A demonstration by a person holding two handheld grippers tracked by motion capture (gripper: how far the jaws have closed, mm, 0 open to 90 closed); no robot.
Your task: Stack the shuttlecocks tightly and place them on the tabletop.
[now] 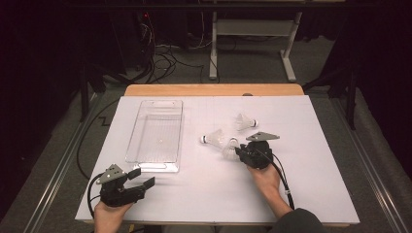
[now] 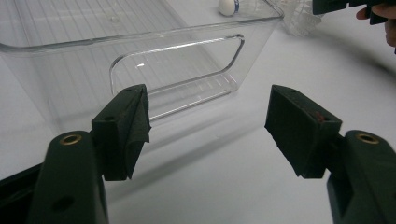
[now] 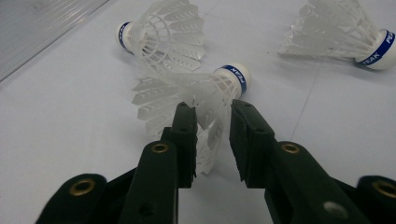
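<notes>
High view: the right gripper (image 1: 239, 151) has a white-feathered shuttlecock (image 1: 231, 146) lying between its jaws, in the middle of the white table (image 1: 194, 194). Just ahead of that gripper and to its left lies a second shuttlecock (image 1: 214, 138); ahead and slightly right, a third shuttlecock (image 1: 245, 121). The left gripper (image 1: 141, 180) rests near the table's front edge, jaws spread wide, with the clear plastic bin (image 1: 156, 133) just ahead of it. Beyond the table are a dark floor, cables and a white frame.

Left gripper view: the left gripper's 2 pads stand far apart with nothing between them — the bin's handled end wall is close in front, nothing in the way.

Right gripper view: the jaws sit narrow on either side of the feather skirt of the shuttlecock; the left pad touches the feathers, but whether the right pad presses on them I cannot tell. Its white cork tip carries a blue band and points away from the gripper. The second shuttlecock lies right behind it, feathers touching; the third lies well off to the right.
</notes>
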